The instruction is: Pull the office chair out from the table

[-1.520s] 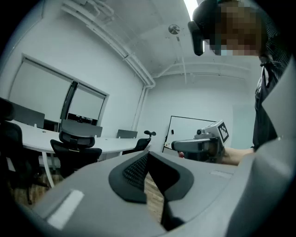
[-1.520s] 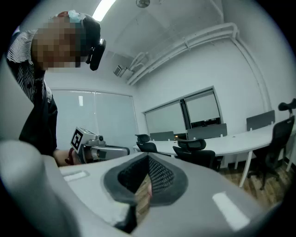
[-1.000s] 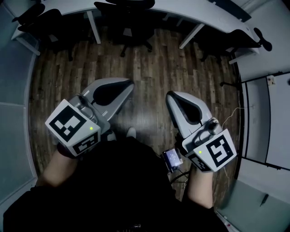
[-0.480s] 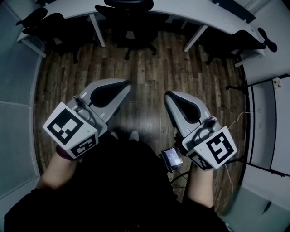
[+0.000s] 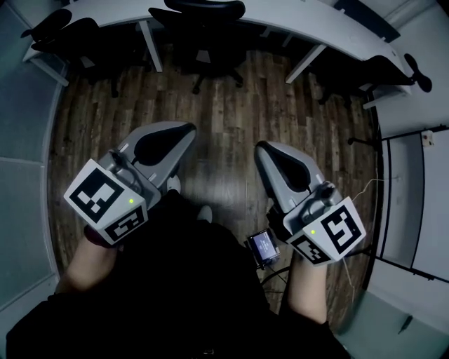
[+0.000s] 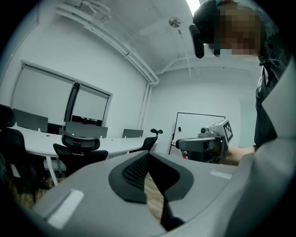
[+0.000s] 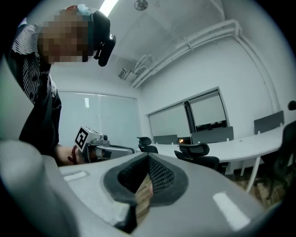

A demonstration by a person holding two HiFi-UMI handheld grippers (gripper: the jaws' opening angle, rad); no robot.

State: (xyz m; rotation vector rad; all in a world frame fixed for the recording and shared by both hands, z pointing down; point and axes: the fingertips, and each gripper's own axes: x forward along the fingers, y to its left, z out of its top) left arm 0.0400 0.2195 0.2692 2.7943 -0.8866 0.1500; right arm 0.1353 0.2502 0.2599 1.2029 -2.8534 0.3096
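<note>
Chair (image 5: 204, 34) black, under white table (image 5: 282, 15)

Dark wood-plank floor (image 5: 231, 119) is seen from above, with a long curved white table (image 5: 295, 21) carried on it by slanted white legs (image 5: 151, 45). A black office chair (image 5: 203, 31) is drawn up at the table's middle, its star base set on the planks. More black chairs (image 5: 70, 35) are parked at the left end, and a right-end chair (image 5: 382, 66) at the other. A thin pale cable (image 5: 366, 186) is trailed near the right wall
</note>
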